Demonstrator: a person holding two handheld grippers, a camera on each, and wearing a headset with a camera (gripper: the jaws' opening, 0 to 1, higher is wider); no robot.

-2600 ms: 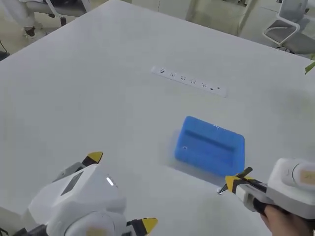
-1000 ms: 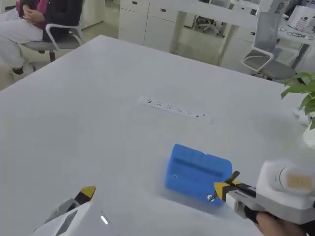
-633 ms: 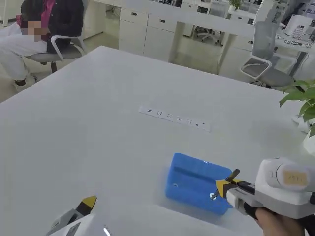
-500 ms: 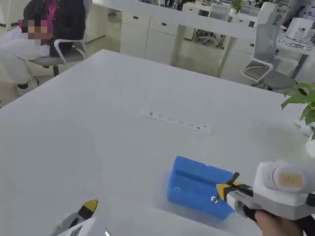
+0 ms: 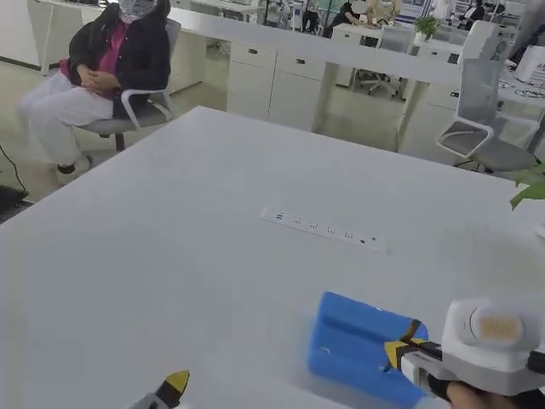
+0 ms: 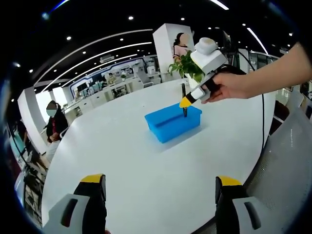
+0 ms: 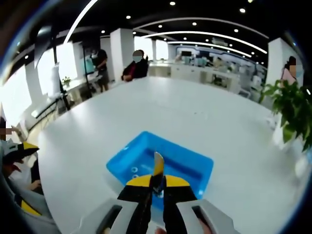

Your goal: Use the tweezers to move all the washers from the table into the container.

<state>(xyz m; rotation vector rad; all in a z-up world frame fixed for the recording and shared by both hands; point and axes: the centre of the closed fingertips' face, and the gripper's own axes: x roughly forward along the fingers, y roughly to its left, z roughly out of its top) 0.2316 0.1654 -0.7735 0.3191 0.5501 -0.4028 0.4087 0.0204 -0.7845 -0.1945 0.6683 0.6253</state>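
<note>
A blue rectangular container (image 5: 362,345) sits on the white table (image 5: 187,247). My right gripper (image 5: 398,351) is at the container's near right corner, shut on thin tweezers (image 7: 157,167) that point into it. The left gripper view shows the right gripper (image 6: 187,101) holding the tweezers (image 6: 184,103) tip-down over the container (image 6: 170,123). Two small washers (image 7: 135,170) lie on the container's floor (image 7: 185,168). I cannot tell whether the tweezers hold a washer. My left gripper (image 6: 159,180) is open with nothing between its jaws, well short of the container; one yellow fingertip (image 5: 177,381) shows low in the head view.
A flush socket strip (image 5: 322,228) is set in the table beyond the container. A person (image 5: 106,72) sits on a chair past the far left edge. A potted plant (image 7: 287,109) stands near the right edge. Office chairs (image 5: 481,128) stand behind the table.
The head view has lifted, so the room shows more and the grippers sit lower. My right gripper has carried the tweezers from the container's near edge to over its inside.
</note>
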